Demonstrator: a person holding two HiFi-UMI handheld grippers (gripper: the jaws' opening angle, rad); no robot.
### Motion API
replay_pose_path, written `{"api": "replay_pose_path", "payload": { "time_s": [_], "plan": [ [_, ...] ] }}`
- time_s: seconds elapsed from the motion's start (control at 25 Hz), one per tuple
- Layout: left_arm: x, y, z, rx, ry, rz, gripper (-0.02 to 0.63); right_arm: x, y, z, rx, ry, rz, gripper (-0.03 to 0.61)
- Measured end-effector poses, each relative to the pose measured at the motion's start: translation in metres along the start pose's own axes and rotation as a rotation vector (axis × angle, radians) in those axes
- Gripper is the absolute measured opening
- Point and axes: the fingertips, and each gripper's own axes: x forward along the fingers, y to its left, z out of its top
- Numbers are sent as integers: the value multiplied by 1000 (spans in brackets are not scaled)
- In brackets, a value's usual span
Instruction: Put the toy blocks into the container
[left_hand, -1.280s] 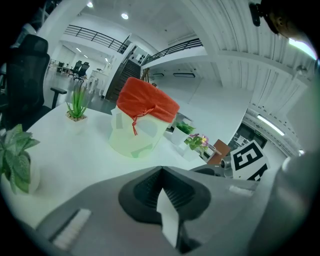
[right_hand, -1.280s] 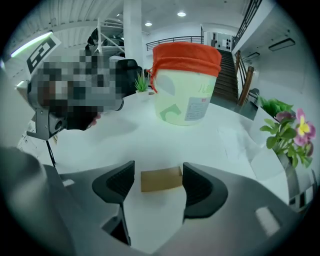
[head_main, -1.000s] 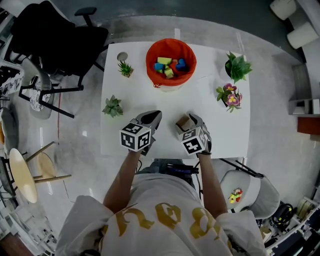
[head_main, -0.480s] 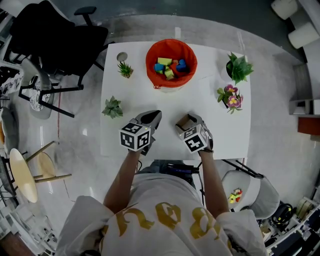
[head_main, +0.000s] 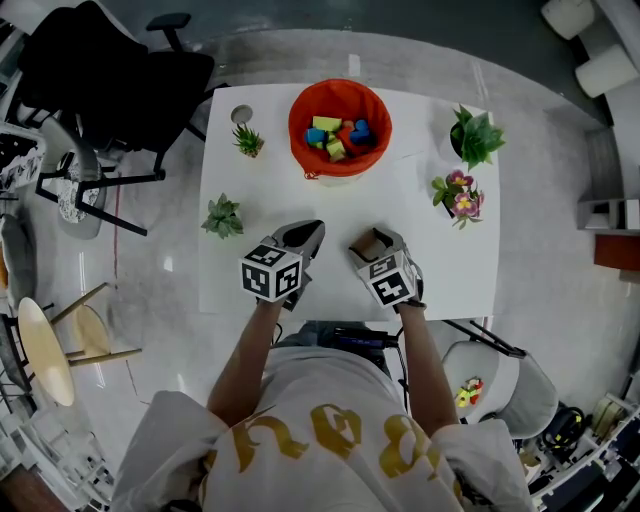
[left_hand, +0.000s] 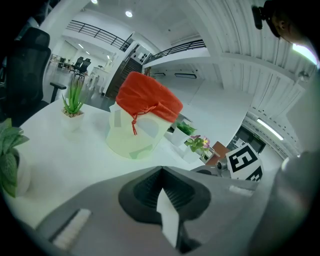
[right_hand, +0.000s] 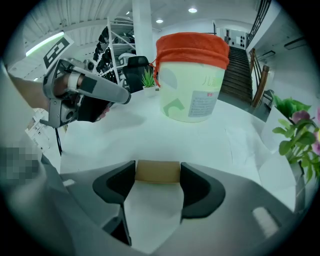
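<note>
Toy block (right_hand: 157, 171) (tan, partly visible) in R gripper (right_hand: 157, 176); L gripper (left_hand: 161, 171) closed.

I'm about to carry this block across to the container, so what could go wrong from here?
The right hand-held gripper pinches the tan block only at its jaw tips, so it may slip out on the way to the orange-lined container. The flowering plant stands right of that path; a wide swing could knock it.
</note>
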Motion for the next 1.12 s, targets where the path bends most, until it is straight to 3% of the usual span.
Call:
{"api": "replay_pose_path", "payload": {
  "time_s": [0.24,0.56,1.12],
  "plan": [
    [-2,4,2,-2,-6,8,2,-7,-2,7,174,-45,37,308],
    [-4,-2,14,4,-30,0,2,-26,-11,29,259,-152,21,307],
    [-27,-18,61,35,-156,-17,2,-66,-22,72,280,-299,-35,301]
  ]
}}
